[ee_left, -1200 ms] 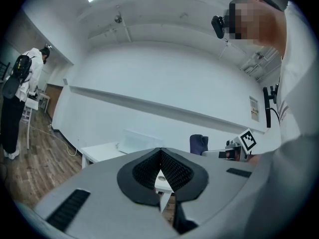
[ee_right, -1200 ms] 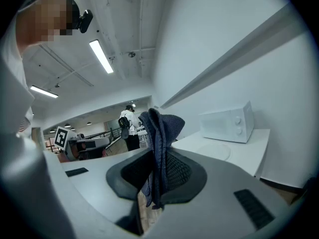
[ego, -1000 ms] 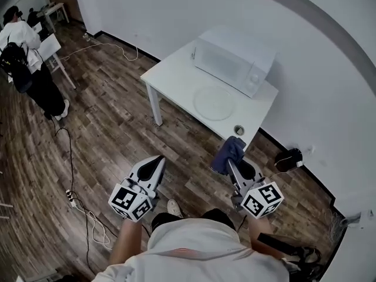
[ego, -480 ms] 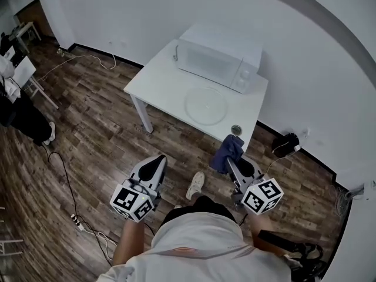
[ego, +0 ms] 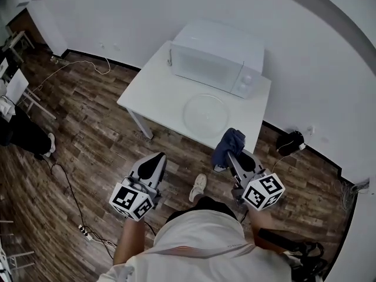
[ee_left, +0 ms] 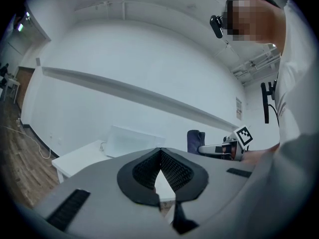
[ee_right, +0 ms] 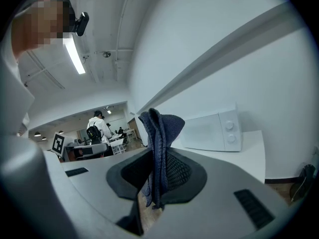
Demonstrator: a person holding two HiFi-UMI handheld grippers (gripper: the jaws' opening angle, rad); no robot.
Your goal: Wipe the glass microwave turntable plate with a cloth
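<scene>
Plate: glass turntable plate [ego: 205,114] lies flat on the white table [ego: 151,91], on the near half, just in front of the microwave. Nothing touches it.
Cloth: dark blue cloth [ee_right: 160,128], bunched and folded, stands up out of the right gripper's jaws with a short tail hanging below them. It is in the air, well apart from the plate (in the head view its top overlaps the table's near edge).
Right gripper: right gripper [ego: 233,158] has its jaws clamped on the cloth, pinching the fold between the black ribbed pads. It points toward the table.
Left gripper: left gripper [ee_left: 160,151] has its jaws together, tips meeting, with only a narrow V of daylight below the tips and nothing in it. It is over the floor, short of the table.
Microwave: white microwave [ego: 216,59] sits at the back of the table against the wall, door closed, two knobs on its right side.
Floor: dark wood planks [ego: 88,128], with a cable [ego: 66,184] trailing at the left.
Other: a second person with a backpack [ee_right: 95,128] stands far off in the room.
</scene>
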